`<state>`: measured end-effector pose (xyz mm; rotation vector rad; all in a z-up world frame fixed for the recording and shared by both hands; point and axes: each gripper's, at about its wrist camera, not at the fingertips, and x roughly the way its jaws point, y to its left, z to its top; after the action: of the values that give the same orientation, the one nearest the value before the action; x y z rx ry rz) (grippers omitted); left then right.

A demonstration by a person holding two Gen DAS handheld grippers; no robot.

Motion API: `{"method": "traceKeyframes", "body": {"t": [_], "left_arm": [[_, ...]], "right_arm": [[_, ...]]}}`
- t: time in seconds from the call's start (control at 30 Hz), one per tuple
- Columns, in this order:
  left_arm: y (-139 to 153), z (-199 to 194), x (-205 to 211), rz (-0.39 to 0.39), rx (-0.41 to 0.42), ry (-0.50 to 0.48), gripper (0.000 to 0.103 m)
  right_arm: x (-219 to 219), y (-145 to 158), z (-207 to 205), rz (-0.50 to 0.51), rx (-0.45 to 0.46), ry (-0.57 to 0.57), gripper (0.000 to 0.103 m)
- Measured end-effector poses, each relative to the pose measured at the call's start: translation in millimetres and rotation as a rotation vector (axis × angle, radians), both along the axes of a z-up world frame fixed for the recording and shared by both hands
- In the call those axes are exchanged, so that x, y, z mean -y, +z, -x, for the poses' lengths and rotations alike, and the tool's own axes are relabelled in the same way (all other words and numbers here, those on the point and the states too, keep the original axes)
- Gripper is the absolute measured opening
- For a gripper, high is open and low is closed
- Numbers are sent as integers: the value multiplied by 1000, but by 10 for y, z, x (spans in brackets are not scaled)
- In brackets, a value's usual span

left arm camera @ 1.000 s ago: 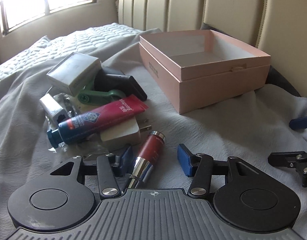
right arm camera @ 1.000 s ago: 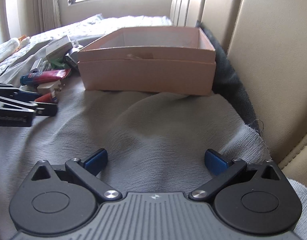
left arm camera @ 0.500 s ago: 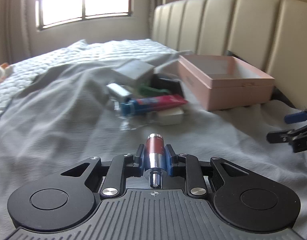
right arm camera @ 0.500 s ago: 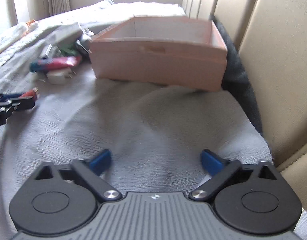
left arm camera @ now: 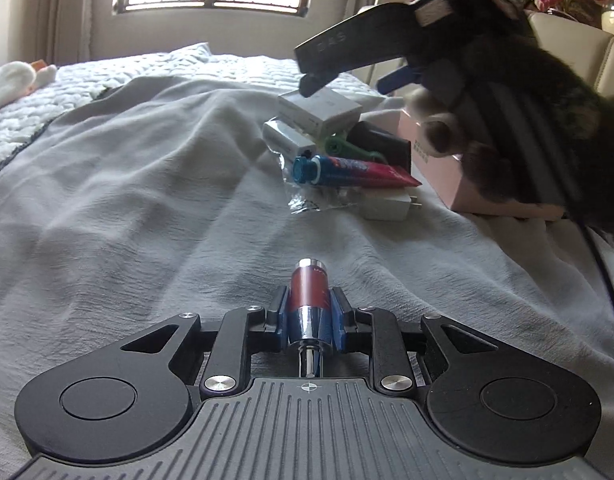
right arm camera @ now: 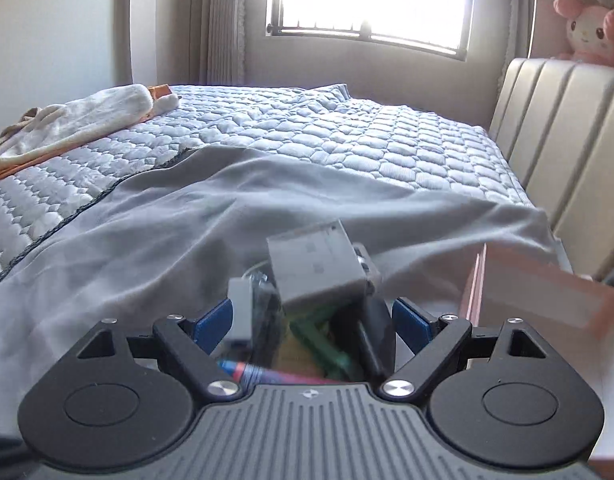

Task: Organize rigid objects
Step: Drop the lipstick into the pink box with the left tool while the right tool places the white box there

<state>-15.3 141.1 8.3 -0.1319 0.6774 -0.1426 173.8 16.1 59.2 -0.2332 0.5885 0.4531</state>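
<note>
The left gripper (left arm camera: 309,312) holds a red lipstick tube (left arm camera: 309,292) between its blue pads. The right gripper (right arm camera: 311,316) has wide jaws and grips nothing; it hovers over the pile with the grey box (right arm camera: 315,266).

I've got the red lipstick tube (left arm camera: 308,294) clamped between my left gripper's (left arm camera: 308,312) blue pads, out over the grey blanket (left arm camera: 147,200). Ahead, the toothpaste tube (left arm camera: 347,171) lies across a white charger (left arm camera: 387,205), with white boxes (left arm camera: 319,110) behind. My right gripper (left arm camera: 347,74) hangs over them, jaws apart, beside the pink box (left arm camera: 459,188).
</note>
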Motion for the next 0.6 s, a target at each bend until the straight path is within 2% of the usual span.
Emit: {"method": "traceKeyframes", "body": {"t": [0.2,0.3,0.43,0.6], "left_arm": [[-36,19,-110,78,-11,-20,24],[-39,19,-128,94,-12,-20,24],[-45,27,-139,106,-6,-18,24],[-23,32,-147,112,5,-12,24]], "right_arm": [[-358,-325,-582,126,-28,6,87],[-340,-306,-491,120,-9,18,69],[-148,-29,61,7,10,81,69],[366,141,1110,14,38,116,69]]}}
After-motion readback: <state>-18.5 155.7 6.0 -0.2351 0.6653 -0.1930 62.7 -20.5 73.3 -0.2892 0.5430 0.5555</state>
